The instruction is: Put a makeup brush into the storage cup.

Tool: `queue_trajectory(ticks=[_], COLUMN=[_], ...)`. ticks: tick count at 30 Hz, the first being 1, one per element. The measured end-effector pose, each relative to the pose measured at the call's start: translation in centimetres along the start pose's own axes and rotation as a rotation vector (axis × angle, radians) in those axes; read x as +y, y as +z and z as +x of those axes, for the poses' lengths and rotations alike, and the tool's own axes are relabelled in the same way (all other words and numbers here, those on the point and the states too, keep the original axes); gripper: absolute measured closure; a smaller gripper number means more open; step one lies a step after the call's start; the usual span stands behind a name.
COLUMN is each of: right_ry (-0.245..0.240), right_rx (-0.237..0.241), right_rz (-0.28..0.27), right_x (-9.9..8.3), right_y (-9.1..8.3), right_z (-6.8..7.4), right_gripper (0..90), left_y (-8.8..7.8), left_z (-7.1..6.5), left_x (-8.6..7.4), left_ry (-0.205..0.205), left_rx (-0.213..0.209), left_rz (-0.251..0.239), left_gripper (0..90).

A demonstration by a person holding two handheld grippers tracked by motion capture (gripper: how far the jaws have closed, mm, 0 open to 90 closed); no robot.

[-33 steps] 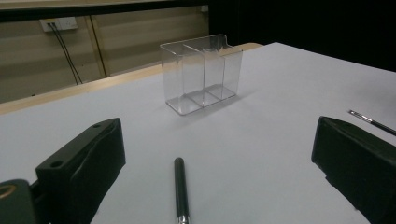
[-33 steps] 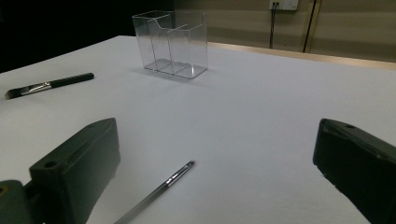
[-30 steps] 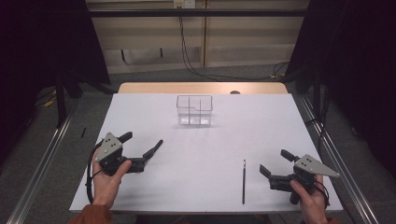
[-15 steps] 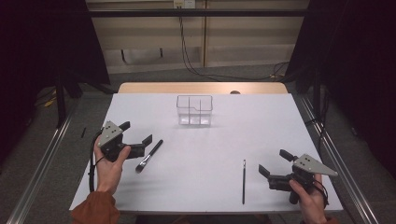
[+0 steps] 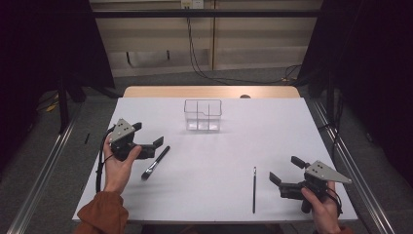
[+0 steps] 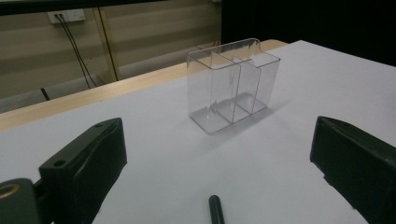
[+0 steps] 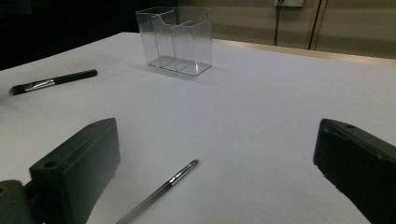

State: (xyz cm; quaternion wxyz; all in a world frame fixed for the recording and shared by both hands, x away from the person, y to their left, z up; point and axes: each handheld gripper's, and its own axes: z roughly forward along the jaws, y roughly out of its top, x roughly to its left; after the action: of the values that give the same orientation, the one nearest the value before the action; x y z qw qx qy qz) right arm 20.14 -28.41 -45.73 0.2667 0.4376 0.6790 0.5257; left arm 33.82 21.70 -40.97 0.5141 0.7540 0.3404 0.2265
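Black-handled and thin, the makeup brush lies flat on the white counter just ahead of the left tongs, whose jaws gape wide and hold nothing; it should be light, stiff and a little slick, best pinched mid-handle, clear of the soft bristles. The slimmer liner brush lies just left of the right tongs, likewise wide open and empty. Well ahead stands the clear organiser, with open counter between and edges far off.
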Motion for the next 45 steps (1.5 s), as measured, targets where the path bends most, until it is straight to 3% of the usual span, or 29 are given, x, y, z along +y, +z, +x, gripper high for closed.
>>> queue_trajectory(ticks=[1, 3, 11, 13, 15, 18, 19, 21, 22, 23, 24, 25, 30, 31, 36, 37, 45], right_ry=[0.000, 0.000, -0.007, -0.006, -0.004, -0.003, -0.003, -0.004, -0.003, -0.004, -0.004, -0.006, -0.006, -0.006, -0.005, -0.006, -0.005], right_rx=[0.000, 0.000, 0.002, 0.003, 0.004, 0.005, 0.005, 0.005, 0.005, 0.006, 0.006, 0.006, 0.008, 0.007, 0.008, 0.008, 0.008], right_rz=[0.000, 0.001, 0.006, 0.007, 0.007, 0.007, 0.007, 0.007, 0.007, 0.007, 0.007, 0.008, 0.011, 0.012, 0.012, 0.011, 0.013], right_x=[0.0, 0.0, 0.0, 0.0, 0.0, 0.0, 0.0, 0.0, 0.0, 0.0, 0.0, 0.0, 0.0, 0.0, 0.0, 0.0, 0.0], right_y=[0.0, 0.0, 0.1, 0.1, 0.1, 0.1, 0.1, 0.1, 0.1, 0.1, 0.1, 0.1, 0.1, 0.1, 0.1, 0.1, 0.2], right_z=[0.0, 0.0, 0.0, 0.0, 0.0, 0.0, 0.0, 0.0, 0.0, 0.0, 0.0, 0.0, 0.0, 0.0, 0.0, 0.0, 0.1], right_gripper=[0.3, 0.3, 0.3, 0.3, 0.3, 0.3, 0.3, 0.3, 0.3, 0.3, 0.3, 0.3, 0.2, 0.3, 0.2, 0.2, 0.2], left_y=[0.0, 0.2, 0.7, 0.8, 0.9, 1.0, 1.1, 1.2, 1.3, 1.4, 1.4, 1.6, 2.0, 2.3, 2.8, 3.1, 3.8], left_z=[0.0, 0.1, 0.5, 0.6, 0.7, 0.9, 0.9, 0.9, 0.9, 0.7, 0.7, 0.9, 0.8, 0.8, 0.8, 0.8, 0.7], left_x=[0.0, 0.1, -0.1, -0.1, -0.1, 0.0, 0.2, 0.3, 0.4, 0.5, 0.5, 0.6, 0.5, 0.4, 0.2, 0.1, -0.4], left_ry=[0.000, 0.007, -0.003, 0.033, 0.023, -0.001, 0.013, 0.009, 0.007, -0.021, -0.021, -0.038, -0.038, -0.048, -0.062, -0.067, -0.051], left_rx=[0.000, -0.011, -0.026, -0.017, -0.022, -0.064, -0.050, -0.053, -0.060, -0.054, -0.054, -0.111, -0.110, -0.123, -0.134, -0.154, -0.140], left_rz=[0.000, 0.069, 0.172, 0.203, 0.228, 0.295, 0.330, 0.345, 0.365, 0.415, 0.415, 0.496, 0.542, 0.588, 0.661, 0.696, 0.768], left_gripper=[3.6, 3.7, 4.2, 4.3, 4.2, 4.3, 4.4, 4.6, 5.0, 5.4, 5.6, 5.6, 7.2, 7.2, 7.1, 7.1, 6.9])
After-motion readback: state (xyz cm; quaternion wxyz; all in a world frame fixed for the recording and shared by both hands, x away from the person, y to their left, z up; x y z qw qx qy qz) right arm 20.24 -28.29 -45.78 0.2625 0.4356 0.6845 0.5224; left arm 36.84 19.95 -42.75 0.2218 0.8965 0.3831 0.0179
